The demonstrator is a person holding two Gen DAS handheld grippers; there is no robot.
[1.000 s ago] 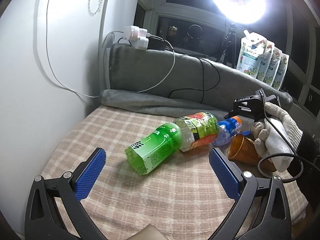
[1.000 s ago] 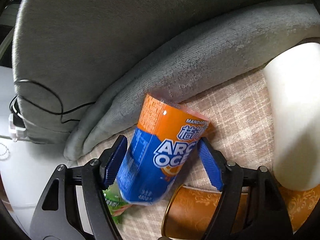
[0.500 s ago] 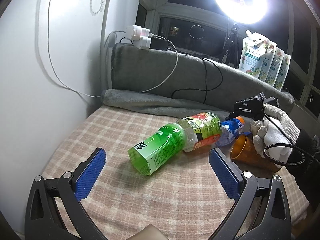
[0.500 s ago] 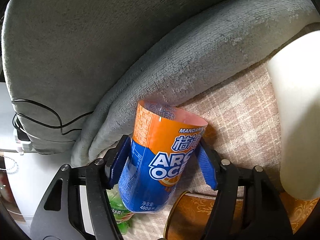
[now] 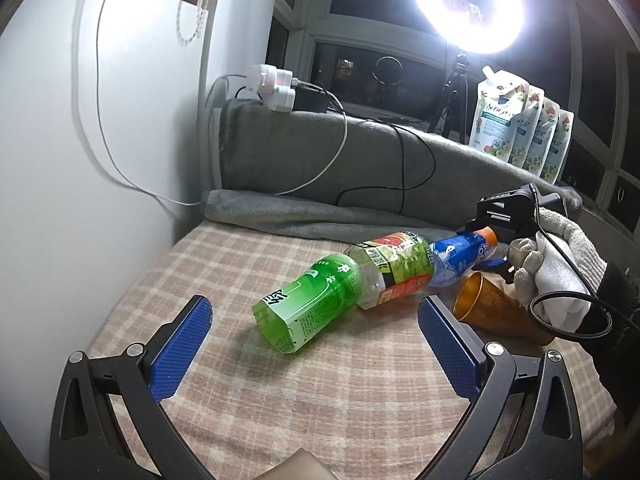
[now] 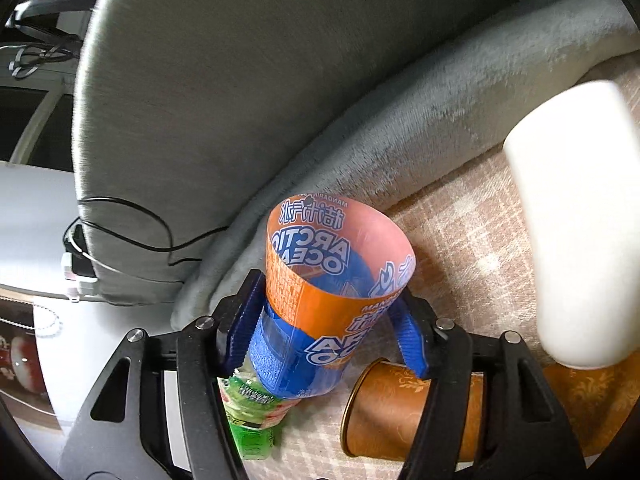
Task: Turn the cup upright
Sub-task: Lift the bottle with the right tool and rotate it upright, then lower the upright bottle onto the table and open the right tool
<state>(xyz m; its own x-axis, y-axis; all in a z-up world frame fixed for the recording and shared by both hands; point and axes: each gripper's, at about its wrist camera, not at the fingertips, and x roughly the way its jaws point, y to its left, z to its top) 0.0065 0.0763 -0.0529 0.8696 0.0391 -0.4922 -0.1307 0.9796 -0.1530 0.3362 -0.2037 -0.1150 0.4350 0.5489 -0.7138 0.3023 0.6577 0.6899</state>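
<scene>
An orange-and-blue plastic cup (image 6: 332, 296) cut from a bottle sits between the blue pads of my right gripper (image 6: 326, 320), which is shut on it; its open mouth tilts up and away. In the left wrist view the same cup (image 5: 464, 256) is raised at its orange end, held by the right gripper (image 5: 502, 220) in a gloved hand. My left gripper (image 5: 314, 344) is open and empty, low over the checked cloth, in front of a lying green cup (image 5: 308, 304).
A clear cup with a green-red label (image 5: 392, 268) lies between the green and blue cups. A brown patterned cup (image 6: 404, 408) lies on its side to the right. A white cylinder (image 6: 576, 220) stands nearby. A grey blanket (image 5: 360, 184) and cables line the back.
My right gripper closed on the orange-and-blue cup and tipped its open end upward. The left gripper stayed open and barely moved.
</scene>
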